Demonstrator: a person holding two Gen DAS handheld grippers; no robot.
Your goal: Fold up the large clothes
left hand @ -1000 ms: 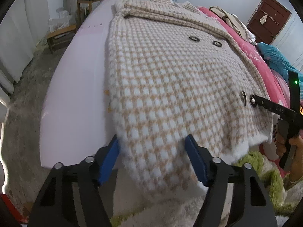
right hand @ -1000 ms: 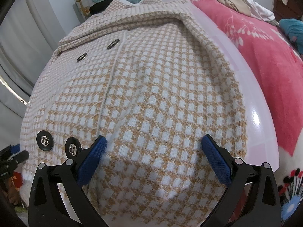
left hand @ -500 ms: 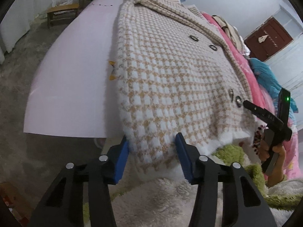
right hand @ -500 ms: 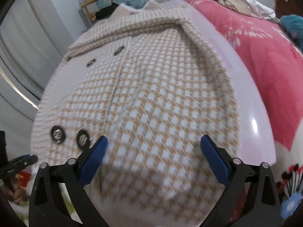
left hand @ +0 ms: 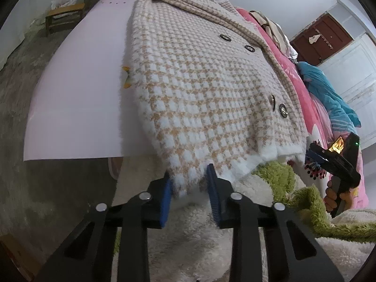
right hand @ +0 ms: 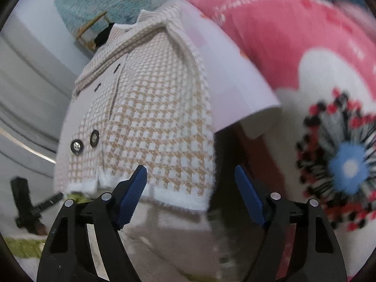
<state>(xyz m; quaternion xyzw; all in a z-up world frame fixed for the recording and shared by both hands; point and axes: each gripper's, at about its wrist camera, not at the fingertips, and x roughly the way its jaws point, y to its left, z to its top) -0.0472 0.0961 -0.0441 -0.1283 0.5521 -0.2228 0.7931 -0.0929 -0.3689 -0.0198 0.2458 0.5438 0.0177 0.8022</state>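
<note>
A tan-and-white houndstooth coat lies buttoned, front up, on a pale pink board, its white-edged hem hanging over the near edge above a fluffy white and green blanket. The left gripper sits at the coat's lower left corner; its jaws are closing with the hem corner between the blue pads, which look to touch the fabric on both sides. The right gripper hangs just below the hem at the coat's right corner, jaws closing but wide apart, the pads clear of the cloth. Beside the board lies a pink floral quilt. In the left view, a hand grips the right gripper's handle.
</note>
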